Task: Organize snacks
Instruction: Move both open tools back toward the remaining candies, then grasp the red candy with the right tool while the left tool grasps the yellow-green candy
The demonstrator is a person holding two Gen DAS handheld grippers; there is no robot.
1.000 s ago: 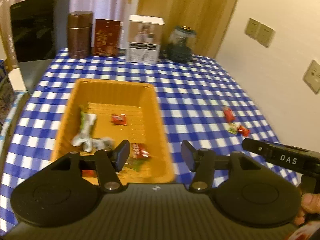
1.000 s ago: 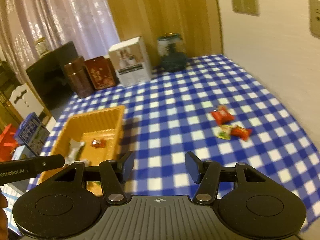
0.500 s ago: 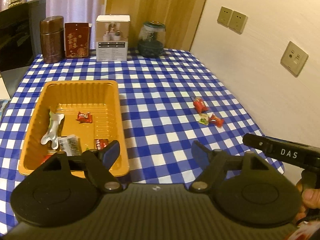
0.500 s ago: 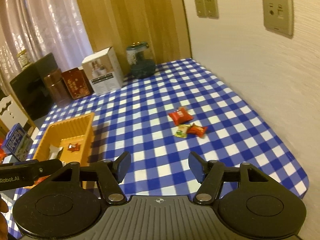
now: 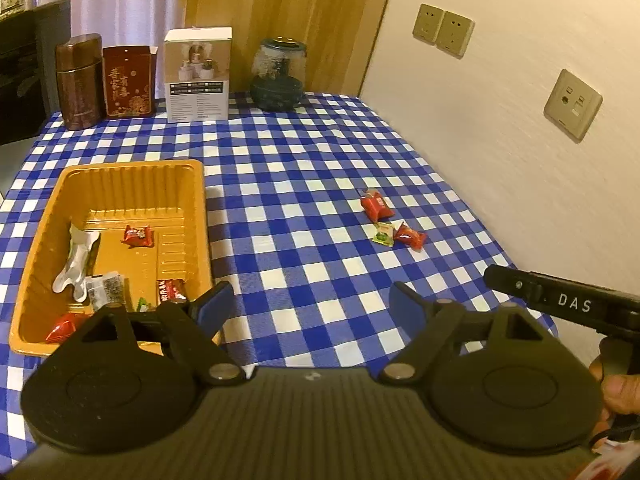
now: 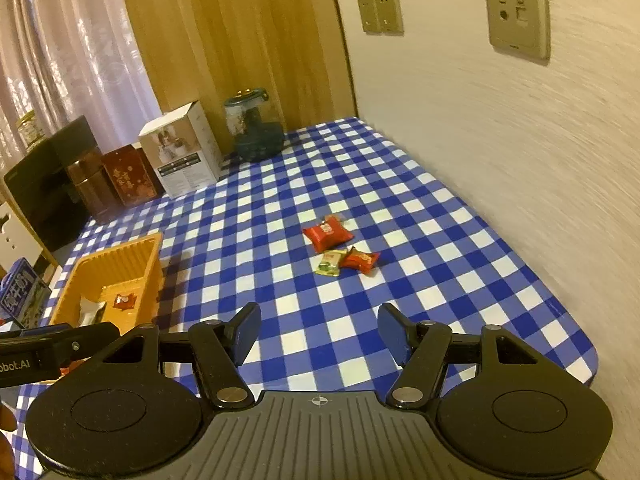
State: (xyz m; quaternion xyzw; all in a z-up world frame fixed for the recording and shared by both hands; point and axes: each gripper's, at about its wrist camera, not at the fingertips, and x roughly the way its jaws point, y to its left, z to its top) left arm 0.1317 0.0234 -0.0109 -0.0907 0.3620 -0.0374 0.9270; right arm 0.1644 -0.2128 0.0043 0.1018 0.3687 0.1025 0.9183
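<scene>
An orange tray [image 5: 132,178] [image 6: 120,258] lies on the left of the checked tablecloth with several wrapped snacks in it, among them a red candy [image 5: 137,236] and a silver wrapper [image 5: 76,260]. Three loose snacks lie to the right: a red packet [image 5: 375,205] [image 6: 328,233], a green-and-white packet [image 5: 383,235] [image 6: 330,263] and a red candy [image 5: 409,235] [image 6: 359,259]. My left gripper [image 5: 310,306] hovers near the tray's front right corner, jaws opening, nothing between them. My right gripper [image 6: 318,334] is open and empty, well short of the loose snacks.
At the back of the table stand a brown canister [image 5: 78,80], a red box [image 5: 129,80], a white carton [image 5: 198,74] and a glass jar [image 5: 278,76]. A wall with sockets [image 5: 572,104] borders the table on the right. The other gripper's body [image 5: 560,300] shows at right.
Both grippers have swung to the right, off the tray toward the loose snacks. The left jaws have spread much wider; the right jaws opened slightly.
</scene>
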